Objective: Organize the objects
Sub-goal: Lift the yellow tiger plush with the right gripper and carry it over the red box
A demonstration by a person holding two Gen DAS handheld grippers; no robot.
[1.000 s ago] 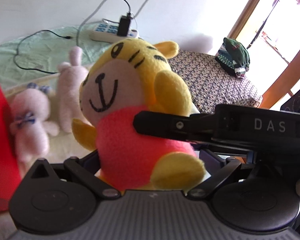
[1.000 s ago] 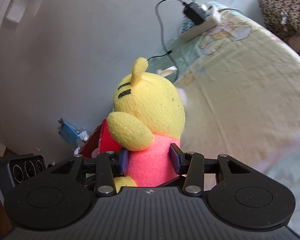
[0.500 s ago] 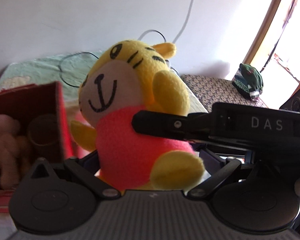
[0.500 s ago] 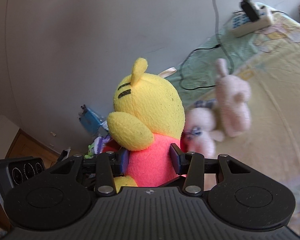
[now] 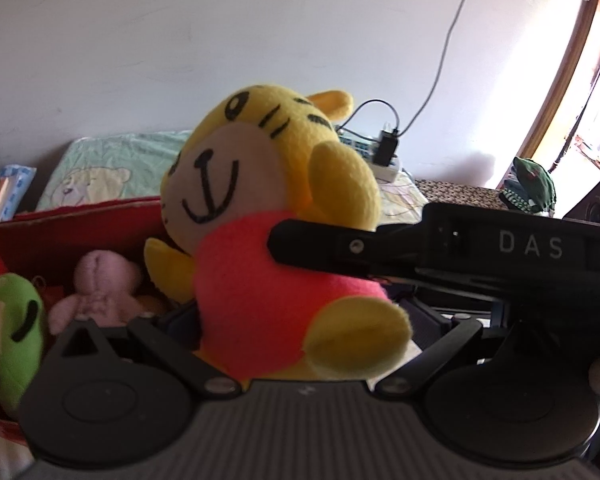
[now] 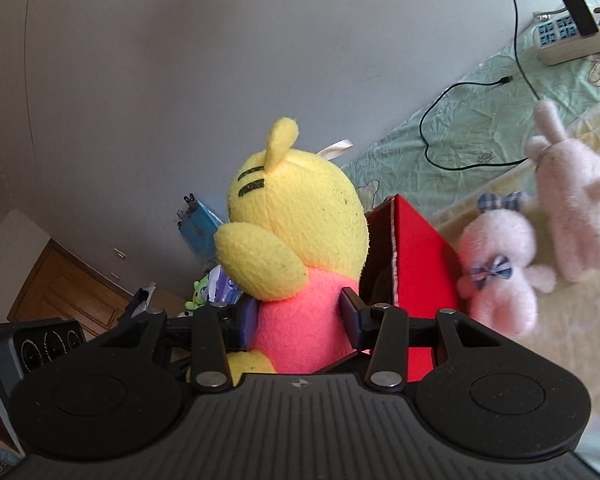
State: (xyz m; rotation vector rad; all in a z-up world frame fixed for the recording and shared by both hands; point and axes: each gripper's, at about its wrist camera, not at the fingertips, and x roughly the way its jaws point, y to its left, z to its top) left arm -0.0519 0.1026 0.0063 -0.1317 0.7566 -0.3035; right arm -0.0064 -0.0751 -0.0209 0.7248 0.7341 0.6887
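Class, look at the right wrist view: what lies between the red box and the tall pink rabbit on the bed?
A small pink plush with a checked bow lies between the red box and the tall pink rabbit.

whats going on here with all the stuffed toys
A person is tidying plush toys into a red box. Both hand-held grippers are clamped on the yellow tiger plush: the right hand-held gripper squeezes its pink body from behind, and the left hand-held gripper grips it low. The tiger is held up beside the box, which already holds a pink plush and a green one. Two pale pink plush toys lie on the bed.
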